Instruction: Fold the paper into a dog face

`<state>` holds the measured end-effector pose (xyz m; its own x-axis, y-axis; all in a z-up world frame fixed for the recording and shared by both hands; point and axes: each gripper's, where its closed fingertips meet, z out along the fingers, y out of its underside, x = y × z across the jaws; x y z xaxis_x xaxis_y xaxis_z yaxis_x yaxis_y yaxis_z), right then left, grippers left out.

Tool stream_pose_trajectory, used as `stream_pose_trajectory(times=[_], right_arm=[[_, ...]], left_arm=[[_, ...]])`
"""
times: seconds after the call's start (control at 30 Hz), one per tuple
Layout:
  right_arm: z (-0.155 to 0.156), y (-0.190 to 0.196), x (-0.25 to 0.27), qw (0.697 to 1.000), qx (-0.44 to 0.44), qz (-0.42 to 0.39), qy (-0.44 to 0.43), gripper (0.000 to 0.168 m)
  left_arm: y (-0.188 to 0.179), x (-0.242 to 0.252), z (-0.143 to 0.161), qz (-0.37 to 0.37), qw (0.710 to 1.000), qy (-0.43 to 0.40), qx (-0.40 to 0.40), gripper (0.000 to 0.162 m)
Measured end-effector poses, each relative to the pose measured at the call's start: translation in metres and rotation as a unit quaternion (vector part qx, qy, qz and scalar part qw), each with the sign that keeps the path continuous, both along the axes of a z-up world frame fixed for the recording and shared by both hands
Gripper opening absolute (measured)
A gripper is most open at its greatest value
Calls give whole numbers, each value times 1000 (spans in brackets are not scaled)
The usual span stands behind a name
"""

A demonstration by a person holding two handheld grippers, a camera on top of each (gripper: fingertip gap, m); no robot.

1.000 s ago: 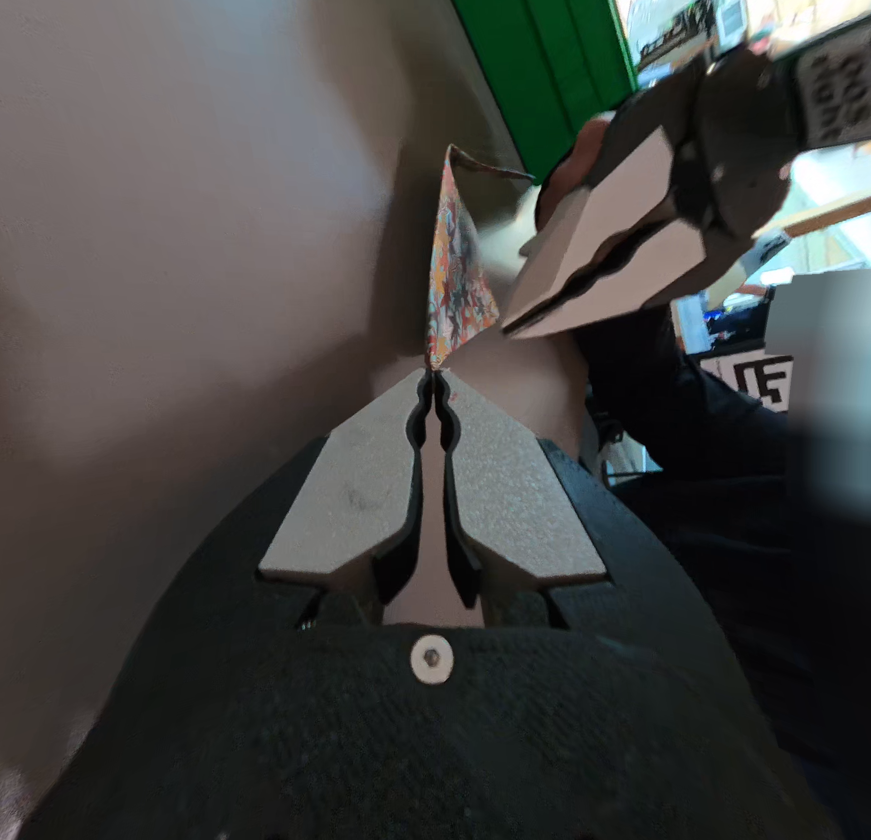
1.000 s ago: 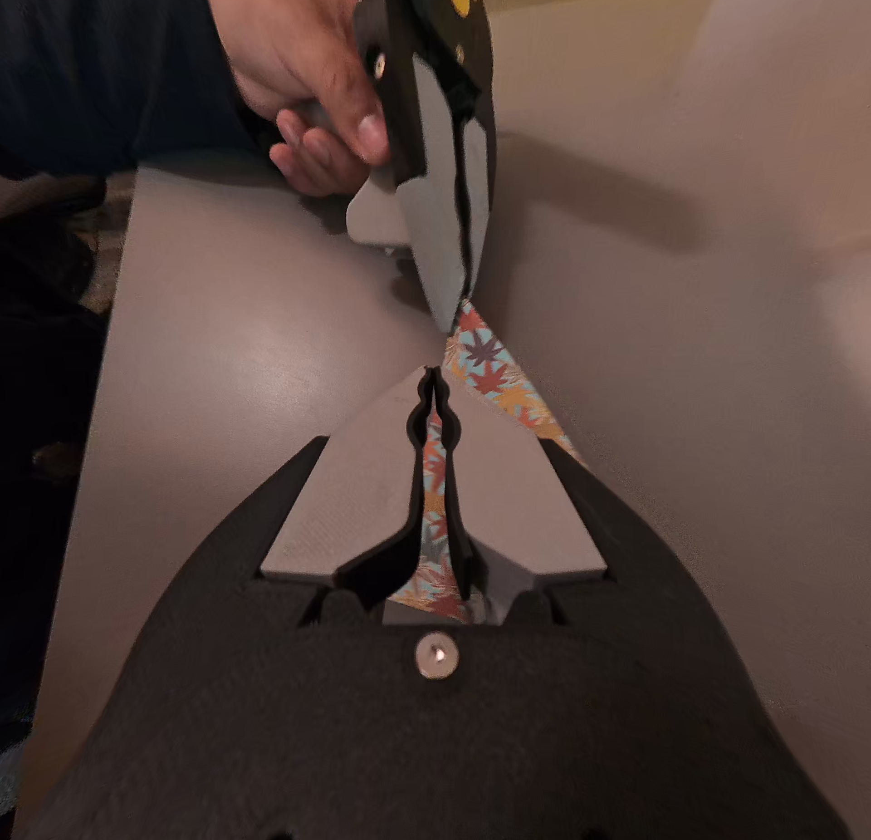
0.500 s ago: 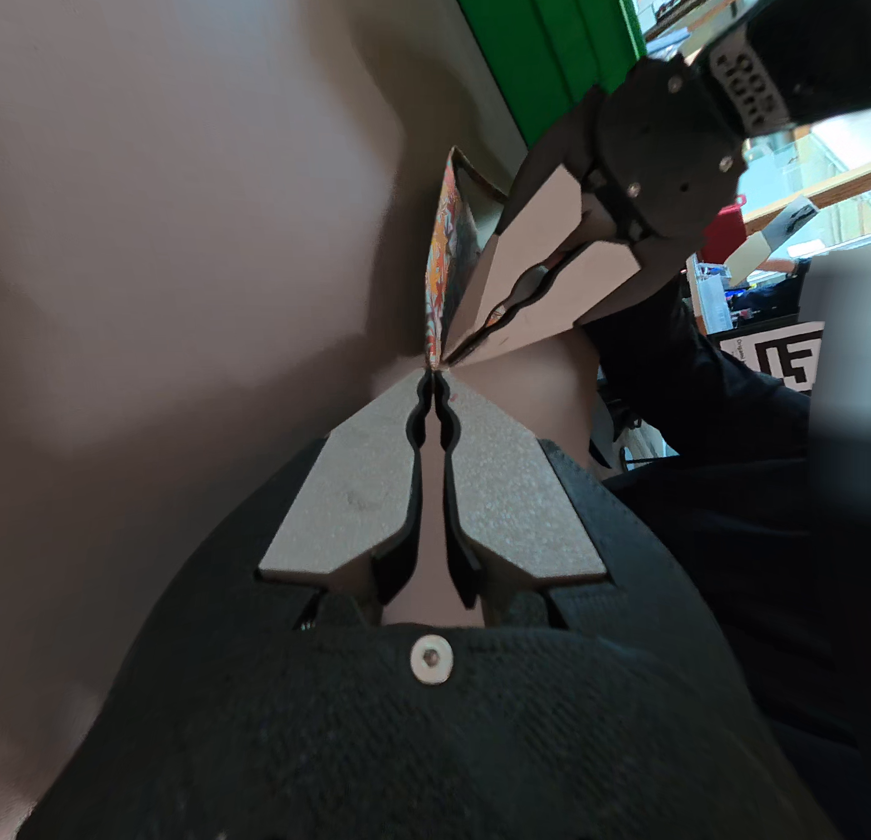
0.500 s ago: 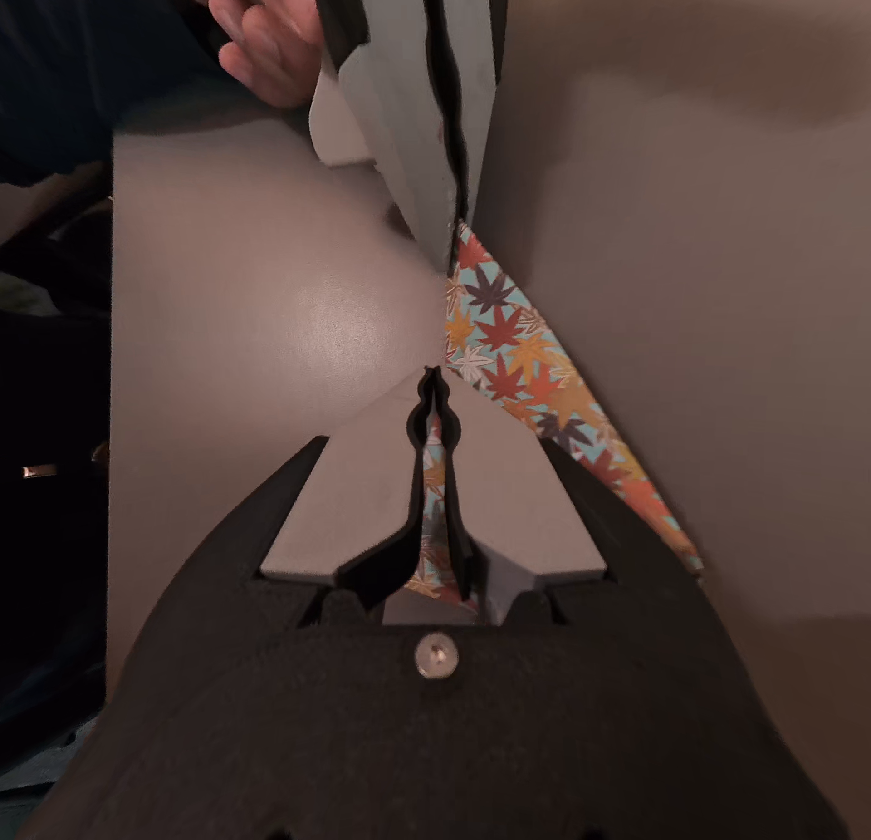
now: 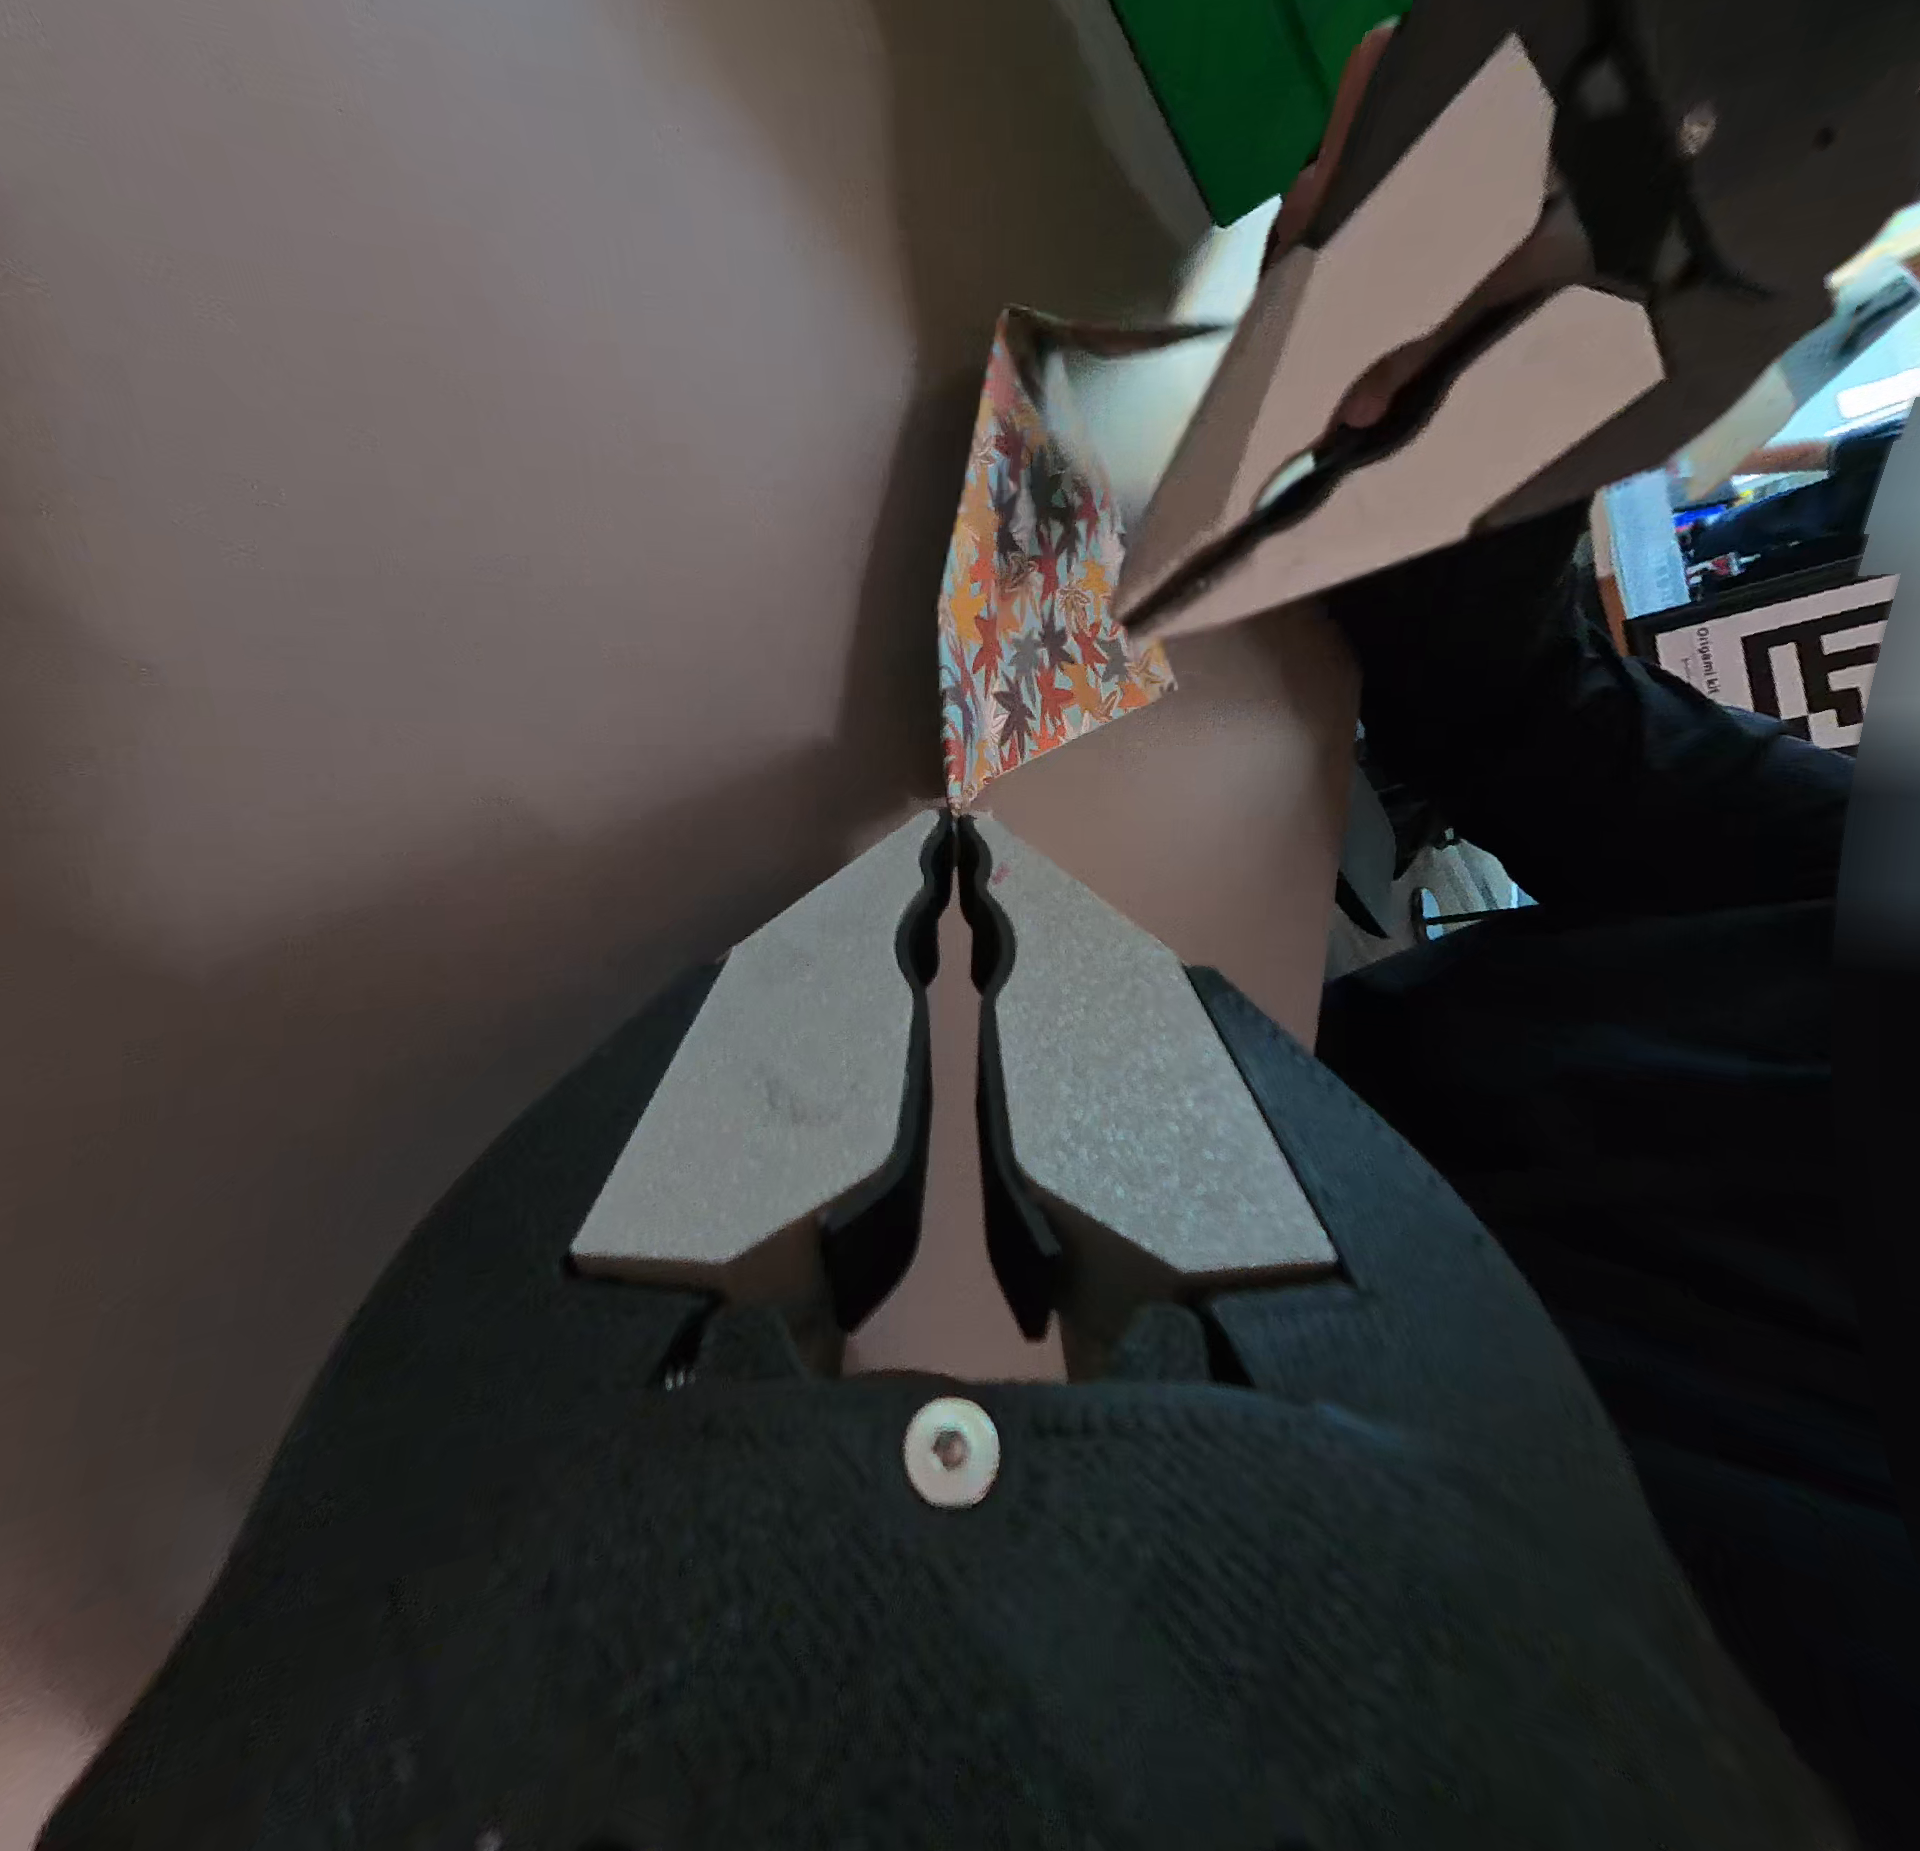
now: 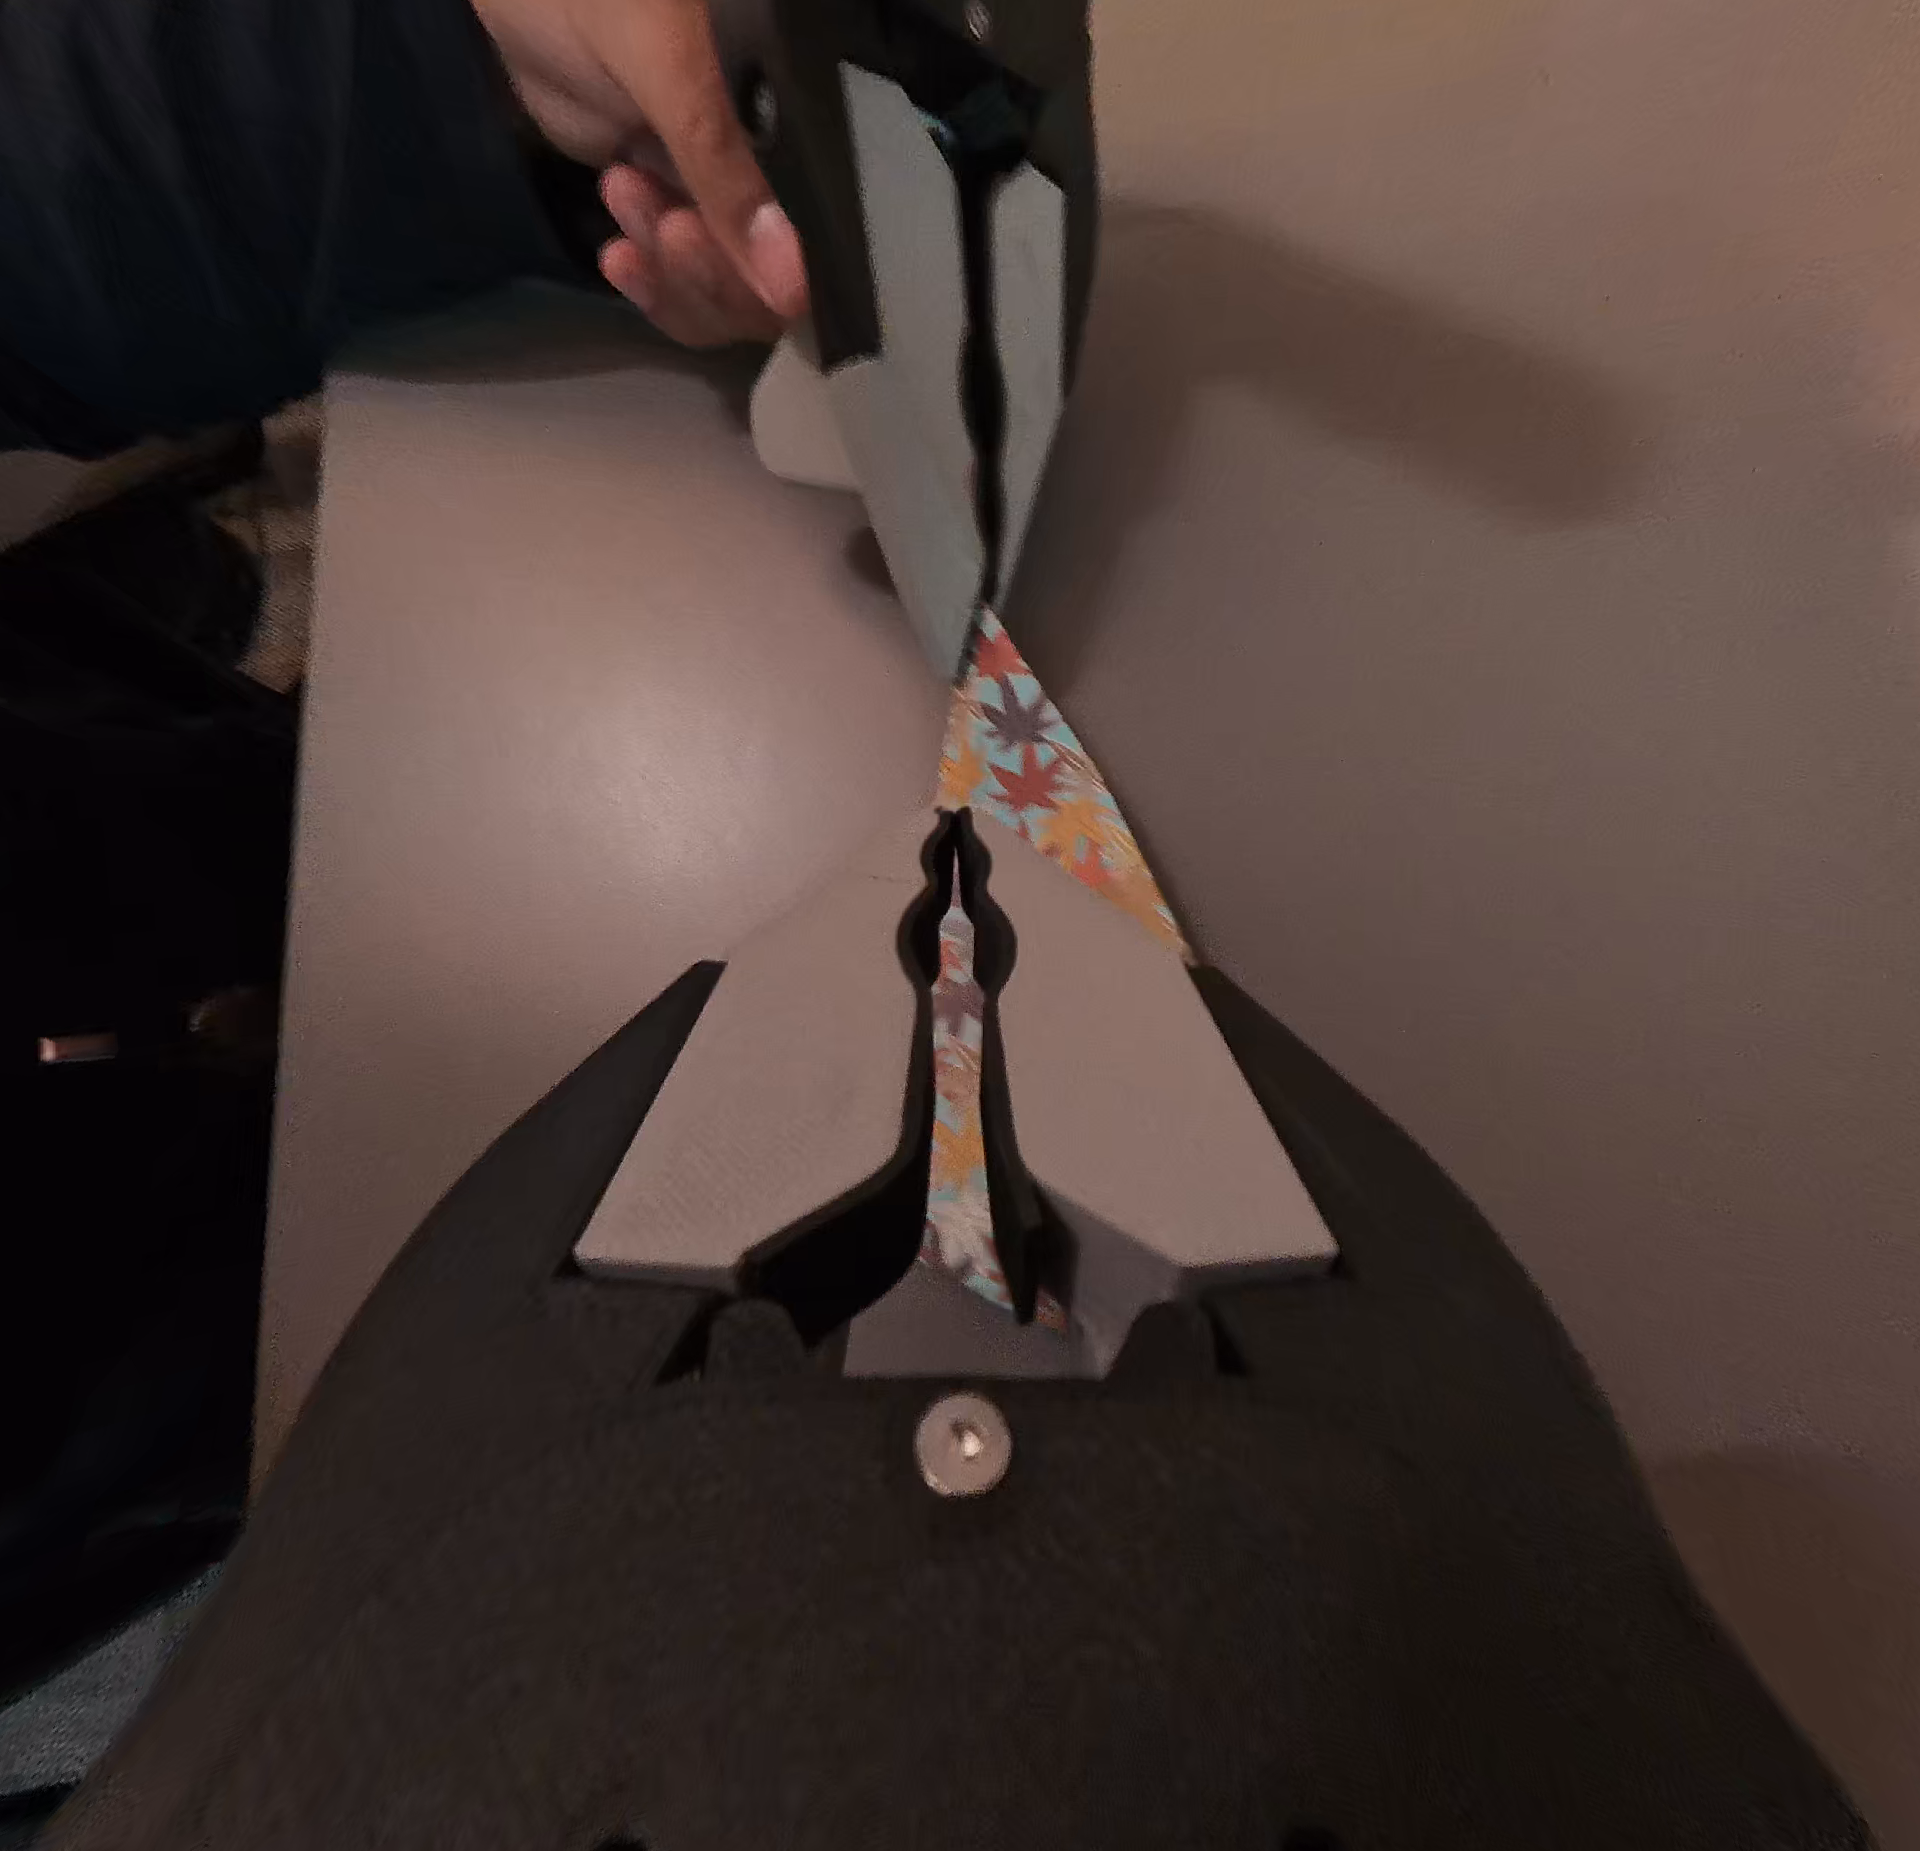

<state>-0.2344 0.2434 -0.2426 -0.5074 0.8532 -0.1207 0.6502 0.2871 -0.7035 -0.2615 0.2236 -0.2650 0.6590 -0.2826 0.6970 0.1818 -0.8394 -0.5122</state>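
The left gripper (image 5: 954,814) has its fingers pressed together on one corner of the leaf-patterned paper (image 5: 1029,596), lifted above the table (image 5: 416,451). The right gripper (image 6: 958,814) is closed too, pinching the paper's other side, just beyond the left one's tips.

The left gripper (image 5: 956,814) pinches the bottom corner of the leaf-patterned paper (image 5: 1023,606) with its fingertips closed, holding it upright above the brown table (image 5: 416,451). The right gripper (image 5: 1127,612) meets the paper's right edge, jaws nearly together; a green panel (image 5: 1226,45) stands behind
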Motion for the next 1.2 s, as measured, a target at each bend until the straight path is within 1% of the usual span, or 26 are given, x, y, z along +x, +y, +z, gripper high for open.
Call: stream_pose_trajectory(times=[0.07,0.13,0.2,0.3,0.37,0.43,0.47,0.53,0.8,0.87,1.0,1.03,1.1,1.2], right_arm=[[-9,4,4,1000,11,-1,-25,0],[-12,7,4,999,37,-1,-28,0],[-3,11,1,998,57,-7,-1,0],[7,7,1,999,38,3,19,0],[-6,3,6,999,40,20,-15,0],[-24,1,10,996,63,37,-49,0],[-31,-3,11,995,59,45,-62,0],[-36,-15,11,995,20,54,-85,0],[-35,-28,1,990,-86,44,-99,0],[-35,-30,-1,990,-96,42,-96,0],[-35,-31,-4,990,-105,35,-89,0],[-35,-31,-5,990,-108,33,-87,0],[-35,-31,-7,990,-113,28,-85,0],[-35,-31,-10,989,-124,18,-83,0]], left_arm=[[-3,0,-1,-9,1000,5,-3,0],[-8,3,-2,-28,1000,13,-4,0],[-8,3,-3,-32,999,23,-4,0],[-9,4,-3,-38,999,30,-2,0],[-10,5,-3,-41,999,33,-2,0],[-10,5,-2,-44,998,35,1,0],[-10,5,-1,-45,998,35,3,0],[-9,4,0,-42,998,37,6,0],[-5,2,4,-24,999,18,11,1],[-2,2,6,-14,1000,10,12,13],[4,3,7,1,1000,-4,14,16],[6,3,6,4,1000,-4,11,14],[7,3,1,7,1000,9,6,0],[9,-1,-4,14,999,43,11,0]])
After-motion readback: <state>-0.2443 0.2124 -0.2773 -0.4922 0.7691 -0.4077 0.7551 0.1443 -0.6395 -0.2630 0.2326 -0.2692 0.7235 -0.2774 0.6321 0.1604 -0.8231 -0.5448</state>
